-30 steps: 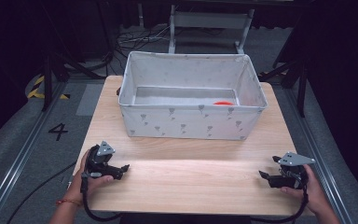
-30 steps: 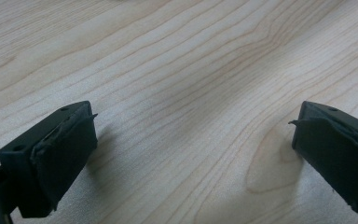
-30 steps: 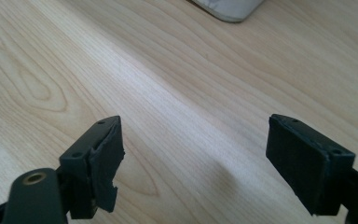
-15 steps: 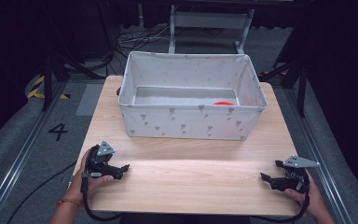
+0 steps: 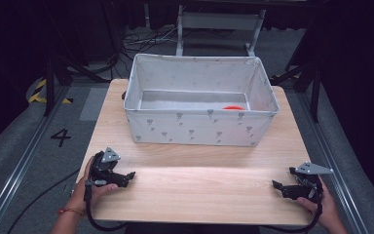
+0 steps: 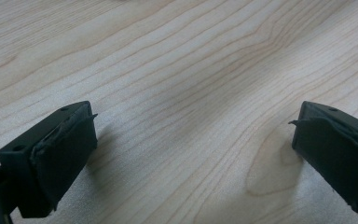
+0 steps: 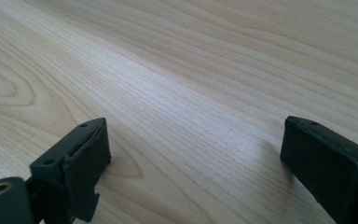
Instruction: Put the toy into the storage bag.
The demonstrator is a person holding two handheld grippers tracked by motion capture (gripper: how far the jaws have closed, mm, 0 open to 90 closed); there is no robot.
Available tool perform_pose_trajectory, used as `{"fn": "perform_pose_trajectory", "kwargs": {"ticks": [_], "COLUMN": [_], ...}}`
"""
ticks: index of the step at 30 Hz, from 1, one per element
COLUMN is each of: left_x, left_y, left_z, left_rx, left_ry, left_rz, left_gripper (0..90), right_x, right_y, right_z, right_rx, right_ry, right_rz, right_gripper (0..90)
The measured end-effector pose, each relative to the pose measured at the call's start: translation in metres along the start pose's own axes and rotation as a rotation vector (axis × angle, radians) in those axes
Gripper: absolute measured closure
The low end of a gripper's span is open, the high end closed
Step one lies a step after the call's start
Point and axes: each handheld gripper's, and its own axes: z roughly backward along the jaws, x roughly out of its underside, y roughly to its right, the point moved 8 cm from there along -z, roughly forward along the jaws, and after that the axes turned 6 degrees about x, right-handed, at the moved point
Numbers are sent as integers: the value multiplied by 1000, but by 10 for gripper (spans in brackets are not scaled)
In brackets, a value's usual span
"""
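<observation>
A grey fabric bin [image 5: 199,127] with a small heart print stands at the back of the wooden table [image 5: 199,187]. Inside it, low on the right, lies an orange-red object [image 5: 233,107], mostly hidden by the front wall. My left gripper [image 5: 130,176] rests on the table near the front left corner, held by a hand, jaws wide apart and empty. My right gripper [image 5: 276,186] rests near the front right corner, also open and empty. In both gripper views the black pads [image 6: 65,149] [image 7: 81,161] sit low over bare wood grain.
The table stands on grey carpet with a metal rail [image 5: 24,161] along its left and a number 4 mark [image 5: 61,137]. Behind the bin are a metal frame [image 5: 219,24] and loose cables [image 5: 146,39]. Bare wood lies between the two grippers.
My right gripper has slid a little toward the person and the table's front right corner. The left gripper has stayed in place.
</observation>
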Motion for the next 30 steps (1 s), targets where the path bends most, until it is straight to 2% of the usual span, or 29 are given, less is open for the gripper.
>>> {"fn": "perform_pose_trajectory", "kwargs": {"ticks": [30], "left_x": [-2], "left_y": [-1], "left_z": [-1], "left_rx": [-11], "left_ry": [0], "left_rz": [10], "left_gripper": [2], "right_x": [0], "right_y": [0], "right_z": [0], "right_rx": [0], "right_ry": [0], "right_rz": [0], "right_gripper": [88]}}
